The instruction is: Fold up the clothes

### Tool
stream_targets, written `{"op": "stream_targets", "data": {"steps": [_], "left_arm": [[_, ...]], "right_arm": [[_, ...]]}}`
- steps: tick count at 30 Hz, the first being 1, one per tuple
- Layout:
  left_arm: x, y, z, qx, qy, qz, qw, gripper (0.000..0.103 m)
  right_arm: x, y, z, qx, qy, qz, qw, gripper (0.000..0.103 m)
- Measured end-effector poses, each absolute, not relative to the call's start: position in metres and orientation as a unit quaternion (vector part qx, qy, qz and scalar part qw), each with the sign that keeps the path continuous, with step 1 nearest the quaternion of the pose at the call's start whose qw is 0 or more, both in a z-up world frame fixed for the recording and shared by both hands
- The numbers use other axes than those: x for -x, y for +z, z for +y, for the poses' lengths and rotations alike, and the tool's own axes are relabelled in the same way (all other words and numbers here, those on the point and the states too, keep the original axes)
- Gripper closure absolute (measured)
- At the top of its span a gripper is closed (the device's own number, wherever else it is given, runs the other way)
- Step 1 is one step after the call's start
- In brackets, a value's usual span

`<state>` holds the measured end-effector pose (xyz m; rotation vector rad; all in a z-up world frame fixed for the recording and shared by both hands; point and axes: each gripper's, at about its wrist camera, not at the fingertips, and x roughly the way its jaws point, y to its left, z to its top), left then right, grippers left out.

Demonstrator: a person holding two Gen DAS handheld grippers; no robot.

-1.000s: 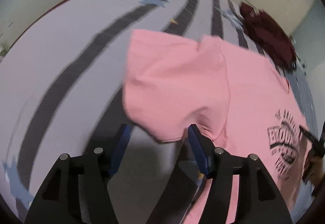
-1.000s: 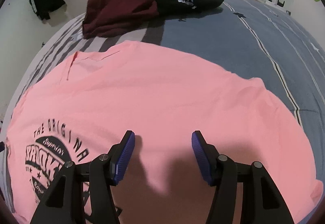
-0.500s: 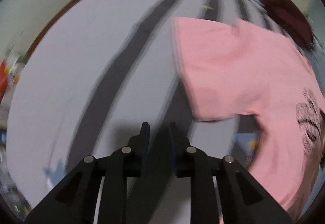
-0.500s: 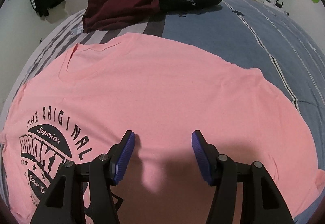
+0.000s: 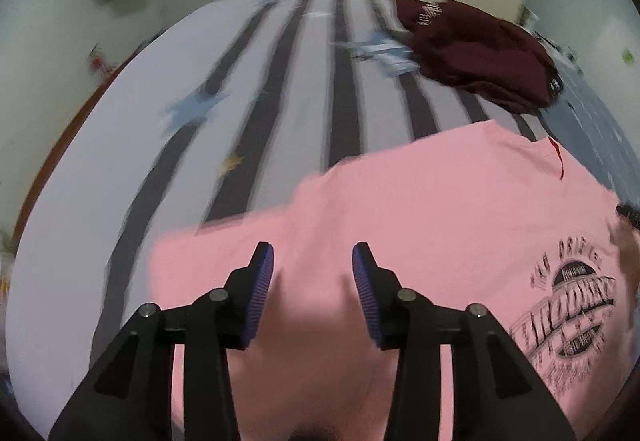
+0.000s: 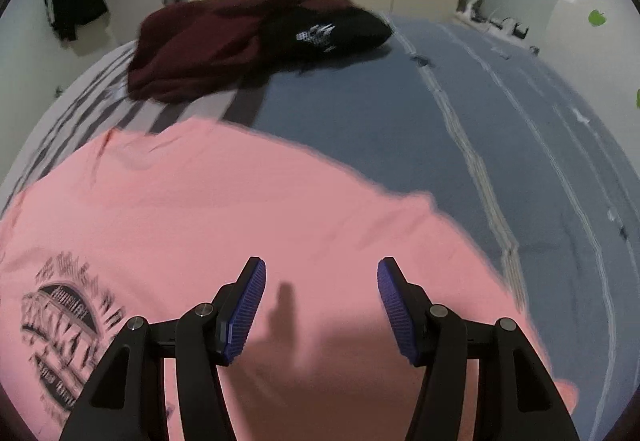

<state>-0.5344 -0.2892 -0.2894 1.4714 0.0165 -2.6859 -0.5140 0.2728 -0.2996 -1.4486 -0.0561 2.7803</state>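
Note:
A pink T-shirt (image 5: 420, 209) with a black printed logo (image 5: 568, 305) lies spread flat, front up, on the bed. My left gripper (image 5: 313, 261) is open and empty, hovering over the shirt's left part near a sleeve. The shirt also fills the lower part of the right wrist view (image 6: 208, 209), its logo (image 6: 64, 325) at the left. My right gripper (image 6: 321, 273) is open and empty over the shirt's right part.
A maroon garment (image 6: 208, 45) and a black garment (image 6: 332, 33) lie piled at the far end of the bed; the maroon one shows in the left wrist view (image 5: 480, 49). The bedcover is grey-striped (image 5: 248, 89) on the left, blue (image 6: 500, 145) on the right. A dark jacket (image 6: 72, 9) hangs on the wall.
My left gripper shut off the shirt half a second ago, then opened and swung back over the shirt's left part. My right gripper stayed open and shifted slightly over the shirt.

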Motion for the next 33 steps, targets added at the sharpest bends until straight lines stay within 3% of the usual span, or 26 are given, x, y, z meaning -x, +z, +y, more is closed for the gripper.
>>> {"op": "stream_targets", "data": {"steps": [6,14,18,19,21,23,25,26,33], "left_arm": [[0.631,-0.332,-0.265,-0.515,-0.854,-0.058,0.042,0.064],[0.645,-0.347,-0.272,-0.541,-0.839,-0.059,-0.002,0.064],[0.649,-0.349,-0.274,-0.537,-0.842,-0.04,-0.005,0.064],[0.648,-0.35,-0.272,-0.535,-0.844,-0.045,-0.006,0.067],[0.645,-0.352,-0.264,-0.525,-0.848,-0.067,-0.015,0.083],[0.643,-0.353,-0.258,-0.518,-0.851,-0.084,-0.012,0.091],[0.644,-0.353,-0.255,-0.512,-0.854,-0.094,-0.001,0.097],[0.645,-0.352,-0.256,-0.508,-0.855,-0.098,0.005,0.098],[0.655,-0.329,-0.267,-0.482,-0.868,-0.099,0.064,0.101]], "right_arm": [[0.562,-0.308,0.304,0.477,0.877,-0.05,0.012,0.049],[0.589,-0.338,0.312,0.513,0.856,-0.059,-0.015,0.048],[0.599,-0.342,0.319,0.519,0.853,-0.042,-0.015,0.038],[0.601,-0.344,0.318,0.521,0.852,-0.047,-0.014,0.036],[0.601,-0.345,0.316,0.524,0.85,-0.059,-0.016,0.037],[0.599,-0.344,0.313,0.526,0.848,-0.053,-0.032,0.055],[0.596,-0.342,0.302,0.522,0.848,-0.073,-0.046,0.082],[0.594,-0.341,0.296,0.519,0.849,-0.089,-0.049,0.088],[0.607,-0.32,0.302,0.492,0.866,-0.086,0.0,0.093]]}}
